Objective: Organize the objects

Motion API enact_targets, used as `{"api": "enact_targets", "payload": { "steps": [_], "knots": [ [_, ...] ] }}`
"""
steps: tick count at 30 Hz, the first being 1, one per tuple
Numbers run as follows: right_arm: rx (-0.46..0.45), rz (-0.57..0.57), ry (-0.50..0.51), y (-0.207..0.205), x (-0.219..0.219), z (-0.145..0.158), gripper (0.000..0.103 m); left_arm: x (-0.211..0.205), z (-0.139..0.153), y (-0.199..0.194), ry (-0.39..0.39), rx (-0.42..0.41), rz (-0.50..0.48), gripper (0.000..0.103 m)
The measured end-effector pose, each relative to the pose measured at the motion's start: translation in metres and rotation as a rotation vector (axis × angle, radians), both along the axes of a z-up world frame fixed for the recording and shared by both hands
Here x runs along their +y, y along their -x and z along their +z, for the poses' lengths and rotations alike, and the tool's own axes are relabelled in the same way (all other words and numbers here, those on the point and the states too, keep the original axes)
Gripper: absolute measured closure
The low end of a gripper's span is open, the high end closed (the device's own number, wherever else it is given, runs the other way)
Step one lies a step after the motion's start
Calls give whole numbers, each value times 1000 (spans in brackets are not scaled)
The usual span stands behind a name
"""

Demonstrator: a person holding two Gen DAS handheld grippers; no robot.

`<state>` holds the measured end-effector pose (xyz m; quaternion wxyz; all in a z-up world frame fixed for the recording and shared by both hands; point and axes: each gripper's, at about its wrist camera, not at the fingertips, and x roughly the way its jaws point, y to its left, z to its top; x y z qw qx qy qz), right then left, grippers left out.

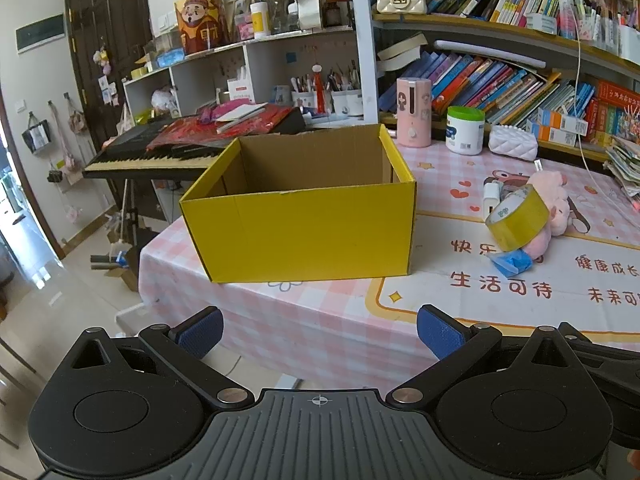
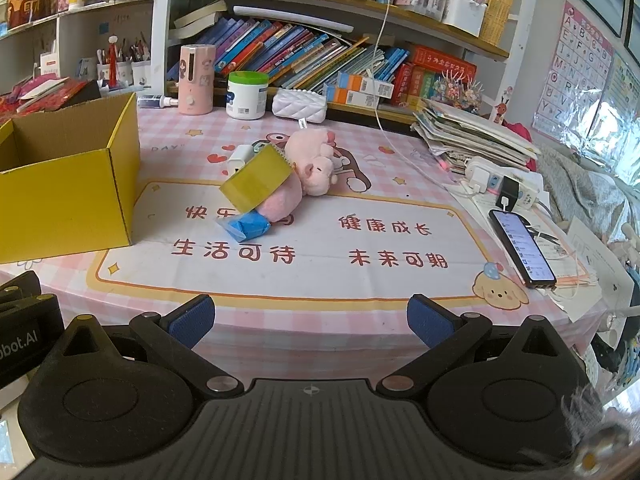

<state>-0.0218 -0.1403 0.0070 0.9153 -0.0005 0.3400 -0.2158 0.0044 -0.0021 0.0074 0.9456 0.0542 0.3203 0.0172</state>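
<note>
table: pink checked cloth (image 2: 320, 324) | yellow box (image 1: 304, 232) on it | bookshelves (image 2: 304, 52) behind | both hand-held grippers wide, empty

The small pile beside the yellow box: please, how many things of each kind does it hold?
Plush pig: 1
Roll of yellow tape: 1
White charger plug: 1
Blue packet: 1
Total: 4. The tape leans on the pig; more may hide behind it. The yellow box looks empty in the left wrist view, though its floor is hidden.
</note>
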Motion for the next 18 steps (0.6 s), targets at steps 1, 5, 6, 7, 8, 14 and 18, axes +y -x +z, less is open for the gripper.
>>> {"api": "enact_targets", "payload": {
  "steps": [1,5,6,7,8,14,18],
  "knots": [
    [1,1,0,-1,0,0,0,0,0,-1,1,1,0,0],
    [1,2,2,-2,1,-2,0,0,-1,-2,1,1,1,0],
    [1,2,2,-2,1,-2,0,0,-1,-2,1,1,1,0],
    [1,4,3,-2,2,-2,0,0,-1,-1,1,1,2,0],
    [0,5,3,-2,3,-3,0,0,-1,-2,2,1,2,0],
    [1,8,5,-1,5,-3,0,7,-5,-2,7,3,6,0],
    [1,7,5,-1,5,-3,0,8,-5,-2,7,4,5,0]
  ]
}}
